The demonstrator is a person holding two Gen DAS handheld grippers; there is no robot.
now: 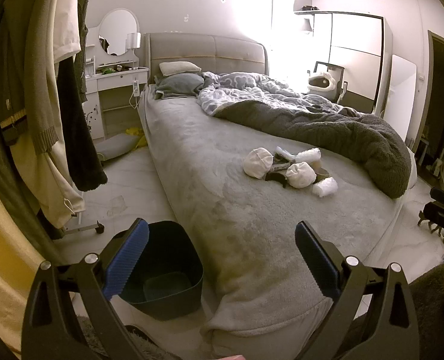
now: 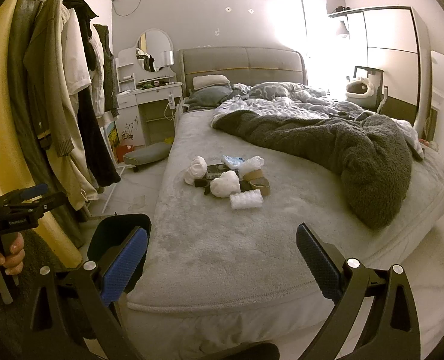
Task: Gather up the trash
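Observation:
A pile of trash (image 1: 288, 168) lies on the grey bed (image 1: 222, 210): crumpled white paper balls, bubble wrap, cardboard tape rolls, small dark packets. It also shows in the right wrist view (image 2: 231, 180). A dark bin (image 1: 167, 270) stands on the floor at the bed's near left corner; its rim shows in the right wrist view (image 2: 116, 228). My left gripper (image 1: 222, 258) is open and empty above the bed's foot. My right gripper (image 2: 222, 261) is open and empty, well short of the pile. The left gripper also appears in the right wrist view (image 2: 23, 201).
A clothes rack (image 2: 71, 120) with hanging garments stands on the left. A dark blanket (image 2: 357, 162) and a patterned duvet cover the bed's right side. A white vanity (image 1: 116, 81) is beside the headboard. A wardrobe (image 2: 393, 54) is at the far right.

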